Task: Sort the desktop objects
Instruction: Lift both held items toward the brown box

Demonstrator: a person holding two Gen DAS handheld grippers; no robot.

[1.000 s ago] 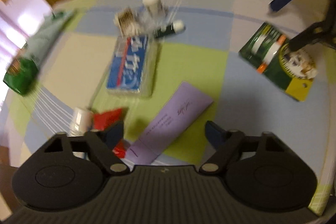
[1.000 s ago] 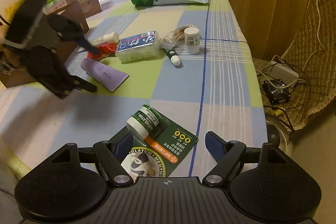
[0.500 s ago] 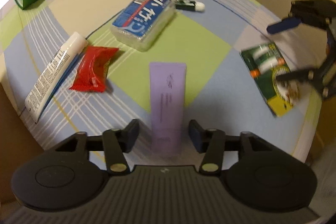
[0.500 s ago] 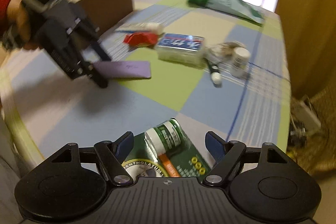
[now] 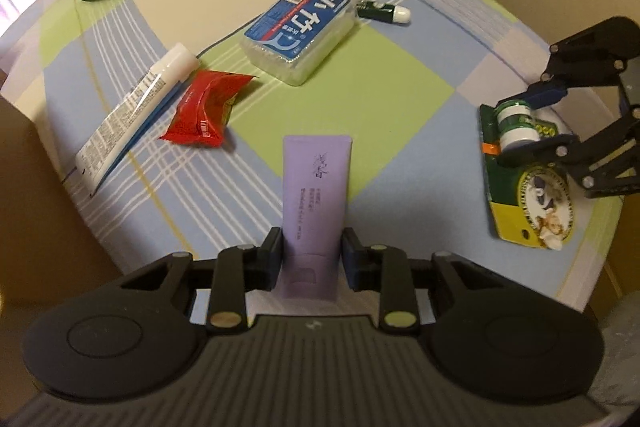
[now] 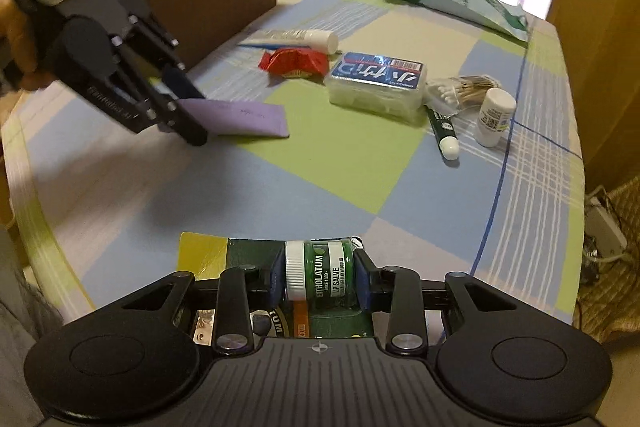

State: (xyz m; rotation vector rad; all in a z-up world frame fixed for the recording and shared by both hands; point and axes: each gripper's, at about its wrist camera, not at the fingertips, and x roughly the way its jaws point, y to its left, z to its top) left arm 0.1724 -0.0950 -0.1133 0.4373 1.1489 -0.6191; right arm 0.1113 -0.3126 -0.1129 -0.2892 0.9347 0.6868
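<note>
Left gripper: clenched on the cap end of the purple tube, which lies flat on the surface.
Right gripper: grasping the green lip-salve jar on its green blister card.
Landmark: blue-lidded clear box.
Red packet: near the box.
White tube: touching the packet.
</note>
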